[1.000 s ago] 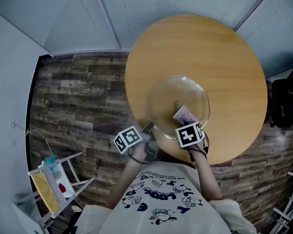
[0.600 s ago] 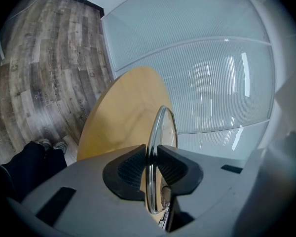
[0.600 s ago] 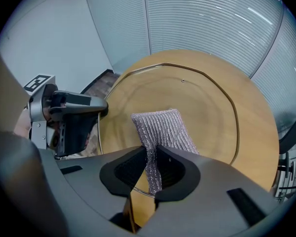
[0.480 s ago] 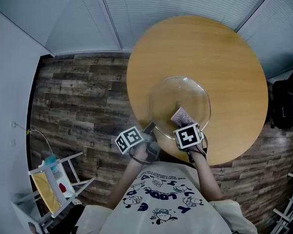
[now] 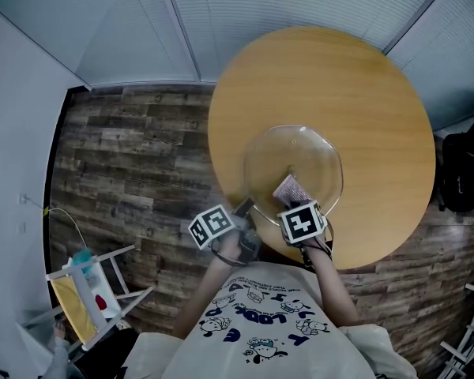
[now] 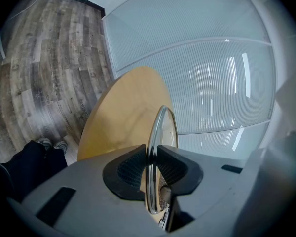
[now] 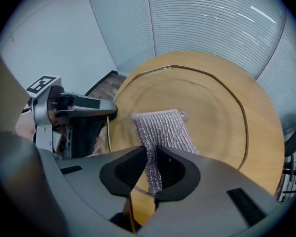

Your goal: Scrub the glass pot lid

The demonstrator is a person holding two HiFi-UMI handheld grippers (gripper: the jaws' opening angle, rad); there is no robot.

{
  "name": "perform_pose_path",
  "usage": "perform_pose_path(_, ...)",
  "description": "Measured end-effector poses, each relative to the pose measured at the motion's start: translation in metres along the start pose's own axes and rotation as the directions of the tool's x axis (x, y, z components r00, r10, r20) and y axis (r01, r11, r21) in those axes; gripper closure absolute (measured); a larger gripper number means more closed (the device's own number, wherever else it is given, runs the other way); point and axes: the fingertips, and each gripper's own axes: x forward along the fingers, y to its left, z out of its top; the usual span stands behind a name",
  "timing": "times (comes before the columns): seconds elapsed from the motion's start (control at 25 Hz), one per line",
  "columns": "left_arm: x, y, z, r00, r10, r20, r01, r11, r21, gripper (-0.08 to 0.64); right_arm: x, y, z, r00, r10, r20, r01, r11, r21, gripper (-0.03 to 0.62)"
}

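Observation:
A clear glass pot lid (image 5: 294,166) with a metal rim is held over the near part of the round wooden table (image 5: 363,93). My left gripper (image 5: 242,209) is shut on the lid's near-left rim (image 6: 155,147), which runs edge-on between its jaws. A grey knitted scrubbing cloth (image 7: 164,128) lies flat against the lid's glass (image 7: 212,107), and my right gripper (image 7: 152,168) is shut on the cloth's lower end. In the head view the cloth (image 5: 288,188) shows just beyond the right gripper's marker cube (image 5: 302,222).
The table stands on dark wood-plank flooring (image 5: 126,156) before white slatted blinds (image 5: 245,6). A white folding rack (image 5: 87,290) with a yellow item stands at lower left. A dark chair (image 5: 460,176) sits beyond the table's right edge.
The right gripper and the cloth have slid slightly left and toward me across the lid. The left gripper keeps its hold on the rim.

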Motion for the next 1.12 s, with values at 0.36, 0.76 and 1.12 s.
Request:
perform_pose_path(0.36, -0.001, 0.002, -0.001, 1.0, 0.003, 0.009, -0.003, 1.0, -0.008, 0.486, 0.002, 0.014, 0.007, 0.998, 0.054, 0.028, -0.053, 0.998, -0.012, 0.518)
perform_pose_path(0.76, -0.001, 0.002, 0.0, 1.0, 0.004, 0.019, -0.004, 1.0, -0.019, 0.486, 0.002, 0.026, 0.016, 0.995, 0.086, 0.047, -0.084, 0.996, -0.032, 0.517)
perform_pose_path(1.12, -0.001, 0.002, -0.001, 1.0, 0.005, 0.022, -0.005, 1.0, -0.021, 0.486, 0.004, 0.034, 0.017, 0.992, 0.117, 0.037, -0.117, 0.993, -0.012, 0.517)
